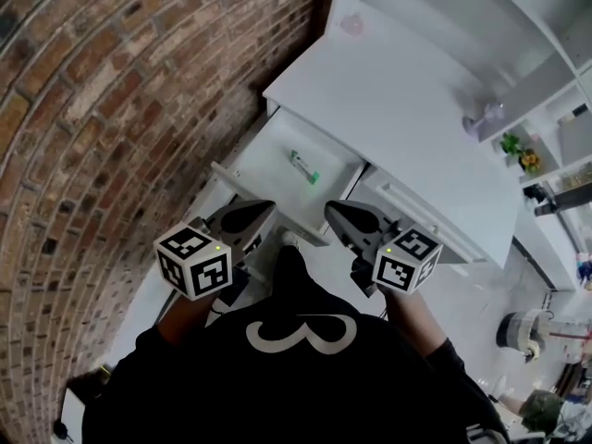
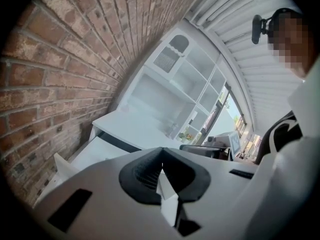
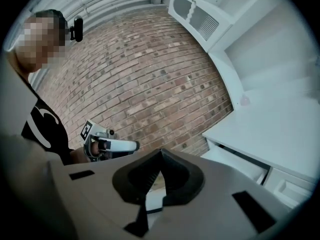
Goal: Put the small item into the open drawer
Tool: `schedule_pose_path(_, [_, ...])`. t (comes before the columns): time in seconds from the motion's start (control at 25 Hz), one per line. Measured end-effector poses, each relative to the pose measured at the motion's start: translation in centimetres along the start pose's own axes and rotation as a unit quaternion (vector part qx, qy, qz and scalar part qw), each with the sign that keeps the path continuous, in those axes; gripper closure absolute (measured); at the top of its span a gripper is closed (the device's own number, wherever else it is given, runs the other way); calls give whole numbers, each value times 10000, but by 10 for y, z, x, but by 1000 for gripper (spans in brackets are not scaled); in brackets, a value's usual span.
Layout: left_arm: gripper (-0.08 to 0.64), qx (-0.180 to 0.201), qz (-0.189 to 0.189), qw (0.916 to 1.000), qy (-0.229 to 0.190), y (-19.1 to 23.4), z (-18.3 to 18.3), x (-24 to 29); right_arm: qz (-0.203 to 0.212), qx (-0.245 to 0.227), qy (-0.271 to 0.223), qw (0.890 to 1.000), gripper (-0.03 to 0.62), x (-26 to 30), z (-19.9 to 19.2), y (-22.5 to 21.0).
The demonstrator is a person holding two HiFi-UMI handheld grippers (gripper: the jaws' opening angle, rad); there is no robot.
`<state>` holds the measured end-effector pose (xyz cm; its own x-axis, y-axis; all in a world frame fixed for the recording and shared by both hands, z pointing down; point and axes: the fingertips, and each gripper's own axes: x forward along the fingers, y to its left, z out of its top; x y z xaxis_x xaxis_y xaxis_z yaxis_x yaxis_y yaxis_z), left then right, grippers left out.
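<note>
The open white drawer (image 1: 270,146) juts out from the desk toward the brick wall. A small green and white item (image 1: 302,166) lies on its floor. My left gripper (image 1: 268,206) hovers just short of the drawer's front panel, its jaws shut and empty. My right gripper (image 1: 331,208) hangs beside it to the right, also shut on nothing. In the left gripper view the left gripper (image 2: 161,160) has its pads meeting, with the drawer (image 2: 95,153) ahead at the left. The right gripper (image 3: 160,158) shows pads closed together too, with the drawer (image 3: 239,164) at the right.
A brick wall (image 1: 111,109) runs along the left. The white desk top (image 1: 407,109) carries a purple object (image 1: 486,117) and a pink one (image 1: 351,24). Hutch shelves (image 1: 546,109) hold small plants (image 1: 518,151). A closed drawer (image 1: 416,209) sits right of the open one.
</note>
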<state>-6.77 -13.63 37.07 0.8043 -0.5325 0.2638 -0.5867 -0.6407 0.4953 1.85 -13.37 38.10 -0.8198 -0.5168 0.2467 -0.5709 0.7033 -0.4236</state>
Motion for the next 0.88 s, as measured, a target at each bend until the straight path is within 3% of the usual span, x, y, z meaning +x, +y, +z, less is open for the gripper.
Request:
schedule_pose_path(0.32, [558, 30, -48, 10000, -14, -8, -1, 1, -40, -43, -178, 9998, 584, -7, 1, 0])
schedule_pose_path(0.88, [558, -108, 62, 9999, 27, 12, 3, 17, 15, -119, 16, 9999, 584, 10, 8, -20])
